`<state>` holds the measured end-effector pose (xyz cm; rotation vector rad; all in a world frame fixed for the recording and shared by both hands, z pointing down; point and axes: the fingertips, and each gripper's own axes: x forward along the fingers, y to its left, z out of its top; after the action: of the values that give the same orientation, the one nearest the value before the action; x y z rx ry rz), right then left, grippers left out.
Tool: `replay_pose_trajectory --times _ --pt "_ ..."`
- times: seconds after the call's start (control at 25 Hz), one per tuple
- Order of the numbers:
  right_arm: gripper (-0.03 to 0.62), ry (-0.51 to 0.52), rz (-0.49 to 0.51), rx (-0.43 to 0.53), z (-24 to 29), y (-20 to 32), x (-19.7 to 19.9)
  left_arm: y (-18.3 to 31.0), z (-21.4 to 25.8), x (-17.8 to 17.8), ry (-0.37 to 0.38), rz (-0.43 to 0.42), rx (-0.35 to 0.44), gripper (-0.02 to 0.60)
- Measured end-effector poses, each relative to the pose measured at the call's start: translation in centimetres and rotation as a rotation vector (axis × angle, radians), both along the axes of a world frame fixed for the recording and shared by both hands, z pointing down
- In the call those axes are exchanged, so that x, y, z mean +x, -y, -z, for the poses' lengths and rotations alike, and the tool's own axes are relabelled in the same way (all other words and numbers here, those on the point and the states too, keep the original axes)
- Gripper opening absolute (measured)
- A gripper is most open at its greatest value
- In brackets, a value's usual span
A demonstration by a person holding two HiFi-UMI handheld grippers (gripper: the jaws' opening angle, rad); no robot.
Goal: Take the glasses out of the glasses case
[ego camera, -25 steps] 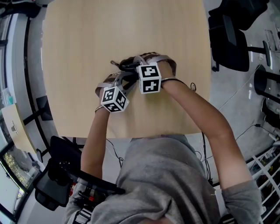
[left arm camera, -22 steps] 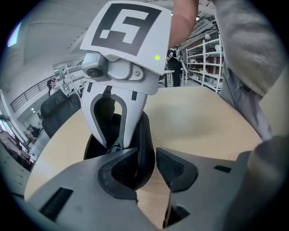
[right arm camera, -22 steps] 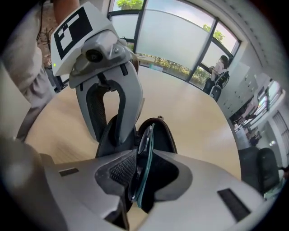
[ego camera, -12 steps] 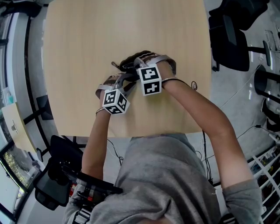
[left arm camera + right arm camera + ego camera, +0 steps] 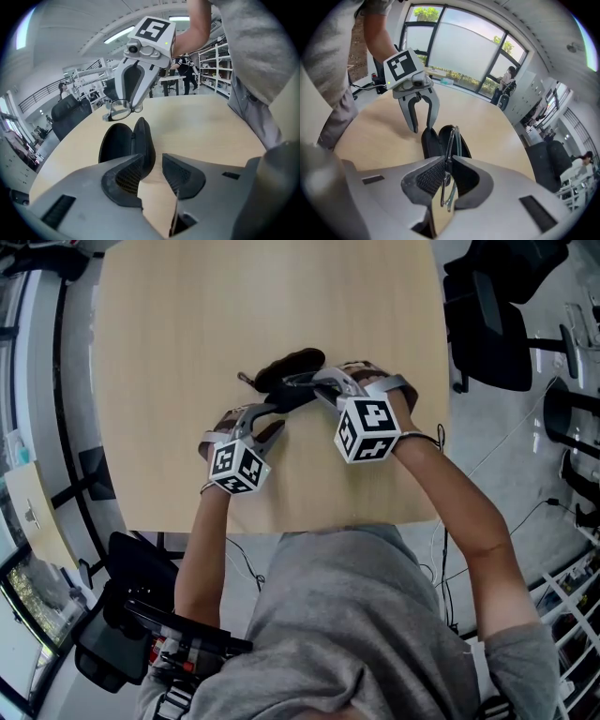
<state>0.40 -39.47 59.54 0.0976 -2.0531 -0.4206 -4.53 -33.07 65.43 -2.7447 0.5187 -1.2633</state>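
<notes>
The right gripper point(image 5: 447, 158) is clamping the thin dark-rimmed glasses point(image 5: 119, 109) by the frame, with its jaws closed tight on the rim. It is holding them off the tabletop, just above the far side of the black hard-shell glasses case point(image 5: 292, 365). The case is lying open on the middle of the light wooden table point(image 5: 169, 324); one half is lying flat and the other is standing up. The left gripper point(image 5: 153, 156) is reaching in from the near left with its jaws partly apart. The raised half of the case is sitting against the tip of one pad, and bare table is showing beside the other pad.
</notes>
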Motion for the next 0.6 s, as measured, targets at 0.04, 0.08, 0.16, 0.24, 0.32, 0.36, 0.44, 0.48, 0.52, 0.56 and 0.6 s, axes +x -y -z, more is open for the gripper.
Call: replay_pose_trajectory --times 0.04,0.08,0.16,0.24,0.32,0.36,0.44,0.48,0.52,0.56,0.6 --pt "0.048 -0.004 -0.030 0.002 0.1 0.2 1.1 -0.3 0.3 -0.2 -0.008 0.009 0.000 0.129" --pt "0.048 -0.011 -0.061 0.003 0.1 0.5 2.4 -0.6 0.6 -0.5 -0.016 0.019 0.000 0.129" --pt "0.049 -0.027 -0.122 0.000 -0.2 1.0 5.1 -1.2 1.1 -0.8 -0.031 0.039 -0.003 0.129" --pt "0.049 -0.047 -0.177 -0.006 -0.8 1.5 7.7 -1.9 1.5 -1.2 -0.040 0.057 -0.007 0.129" --pt "0.049 -0.070 -0.224 -0.015 -1.6 1.9 10.0 -2.6 1.9 -1.6 -0.052 0.076 -0.010 0.129" --pt "0.049 -0.082 -0.243 -0.021 -2.1 1.9 10.9 -2.9 2.1 -1.9 -0.059 0.087 -0.011 0.129" --pt "0.049 -0.105 -0.274 -0.034 -3.1 2.0 12.5 -3.6 2.6 -2.4 -0.075 0.112 -0.012 0.129" --pt "0.049 -0.117 -0.287 -0.041 -3.6 2.0 13.1 -4.0 2.9 -2.7 -0.084 0.125 -0.014 0.129" --pt "0.049 -0.127 -0.298 -0.050 -4.1 2.0 13.7 -4.3 3.1 -2.9 -0.094 0.140 -0.017 0.129" --pt "0.049 -0.138 -0.309 -0.060 -4.7 2.0 14.2 -4.7 3.3 -3.2 -0.106 0.156 -0.022 0.129" --pt "0.049 -0.148 -0.317 -0.069 -5.2 1.9 14.7 -5.0 3.4 -3.4 -0.119 0.173 -0.028 0.129"
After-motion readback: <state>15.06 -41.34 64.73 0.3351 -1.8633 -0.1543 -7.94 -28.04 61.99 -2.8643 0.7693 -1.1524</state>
